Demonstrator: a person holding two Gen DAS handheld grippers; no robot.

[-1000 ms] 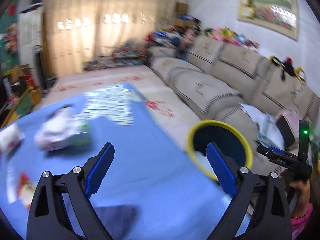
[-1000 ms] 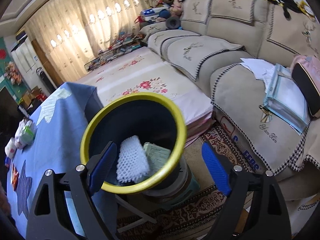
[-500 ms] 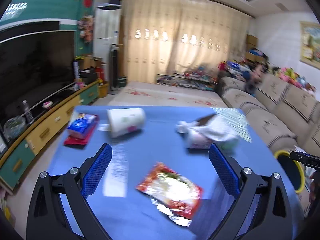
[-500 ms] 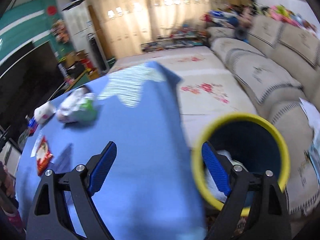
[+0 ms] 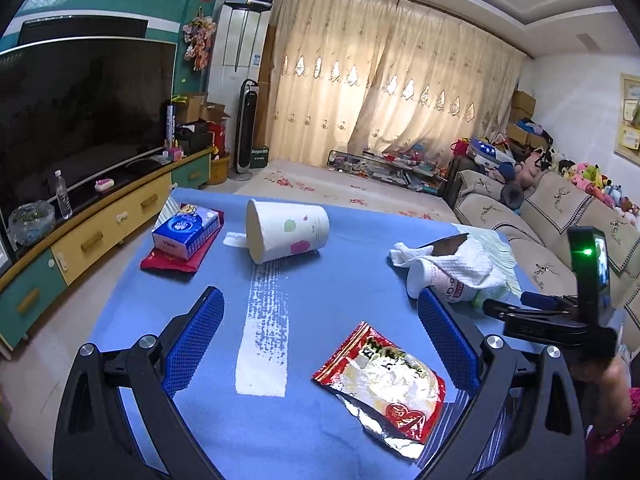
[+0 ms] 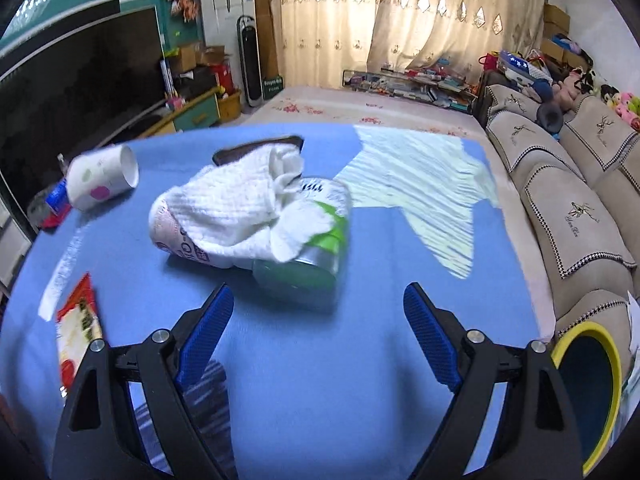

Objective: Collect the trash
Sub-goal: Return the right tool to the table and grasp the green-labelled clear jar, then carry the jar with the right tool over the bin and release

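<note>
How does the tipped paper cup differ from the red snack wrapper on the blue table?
The paper cup is white with green and pink spots, a rigid round shape lying on its side; the red snack wrapper is flat, crinkled foil, torn open. The paper cup lies far across the table; the red snack wrapper lies close, between the open left hand-held gripper fingers. Both lie loose, ungrasped.

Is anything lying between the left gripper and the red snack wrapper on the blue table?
Nothing visible does. The left gripper is open, and the red snack wrapper lies flat on the table just ahead, toward its right finger. The tipped paper cup and tissue box lie farther back.
</note>
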